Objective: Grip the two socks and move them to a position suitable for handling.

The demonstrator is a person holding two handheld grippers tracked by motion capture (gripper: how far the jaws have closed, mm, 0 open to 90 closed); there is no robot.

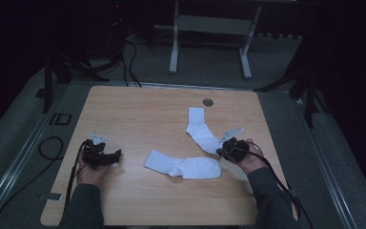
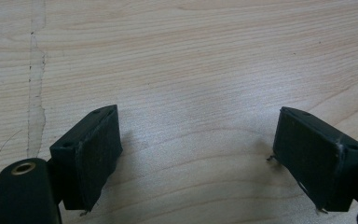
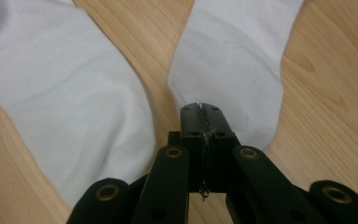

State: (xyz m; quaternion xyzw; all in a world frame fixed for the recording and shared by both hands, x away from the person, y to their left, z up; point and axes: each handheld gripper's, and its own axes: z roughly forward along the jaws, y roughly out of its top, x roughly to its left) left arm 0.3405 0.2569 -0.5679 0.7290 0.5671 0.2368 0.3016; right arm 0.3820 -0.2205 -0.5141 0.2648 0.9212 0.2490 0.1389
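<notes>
Two white socks lie on the wooden table [image 1: 143, 109]. One sock [image 1: 199, 128] curves from the back towards the right hand; the other [image 1: 183, 167] lies flat across the front middle. My right gripper [image 1: 223, 151] is shut, its tip at the toe end of the curved sock. In the right gripper view the shut jaws [image 3: 201, 109] lie over that sock's toe [image 3: 237, 60]; whether fabric is pinched I cannot tell. The other sock [image 3: 70, 102] lies to their left. My left gripper [image 1: 116, 155] rests at the front left, open [image 2: 198, 149] over bare wood.
A small round metal disc [image 1: 208, 101] is set in the table near its back edge. Behind the table, on the floor, stand a white metal frame [image 1: 209, 43] and some cables [image 1: 128, 62]. A cable trails from each gripper over the front edge.
</notes>
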